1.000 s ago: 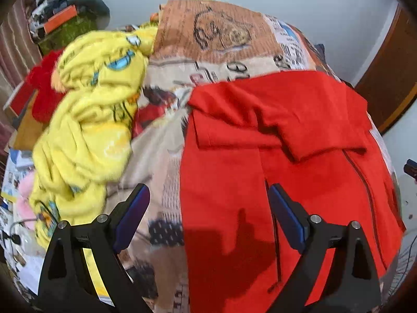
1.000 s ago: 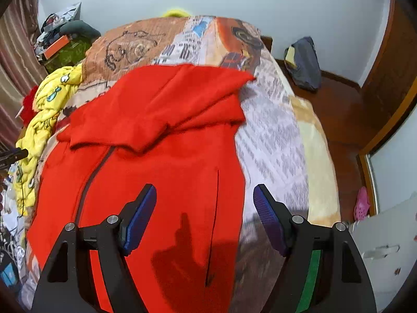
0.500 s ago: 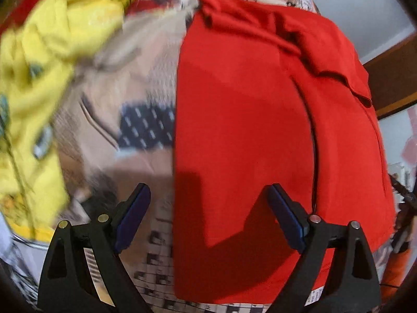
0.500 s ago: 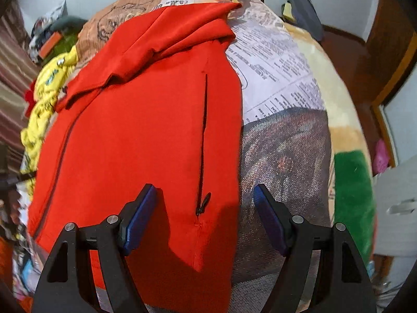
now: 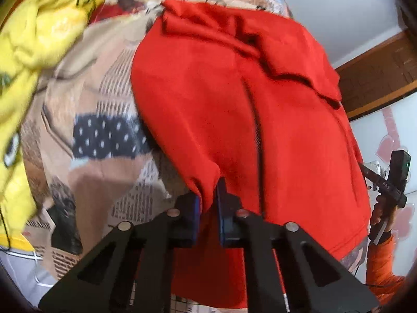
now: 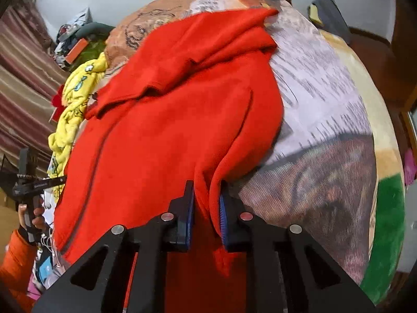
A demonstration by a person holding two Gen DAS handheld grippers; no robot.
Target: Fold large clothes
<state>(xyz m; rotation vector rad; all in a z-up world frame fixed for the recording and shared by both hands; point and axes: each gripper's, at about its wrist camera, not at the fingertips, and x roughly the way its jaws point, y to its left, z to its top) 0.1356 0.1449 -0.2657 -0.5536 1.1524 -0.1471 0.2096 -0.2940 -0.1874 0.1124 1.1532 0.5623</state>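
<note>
Both claws had just closed: the left claw (image 5: 209, 203) and right claw (image 6: 206, 208) each pinched a near hem corner of the red fleece zip jacket (image 6: 169, 130) spread ahead on the bed's printed blanket (image 6: 325, 143), probably to lift that edge for folding.

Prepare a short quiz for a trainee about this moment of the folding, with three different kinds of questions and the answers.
1. True or false: the left gripper is open above the red jacket.
2. What do the fingers of the right gripper hold?
A. the yellow blanket
B. the near edge of the red jacket
C. the printed bedcover
3. Complete: the yellow blanket lies on the jacket's ___ side in the left wrist view.

Key: 1 false, it is shut on the jacket's edge; 2 B; 3 left.
</note>
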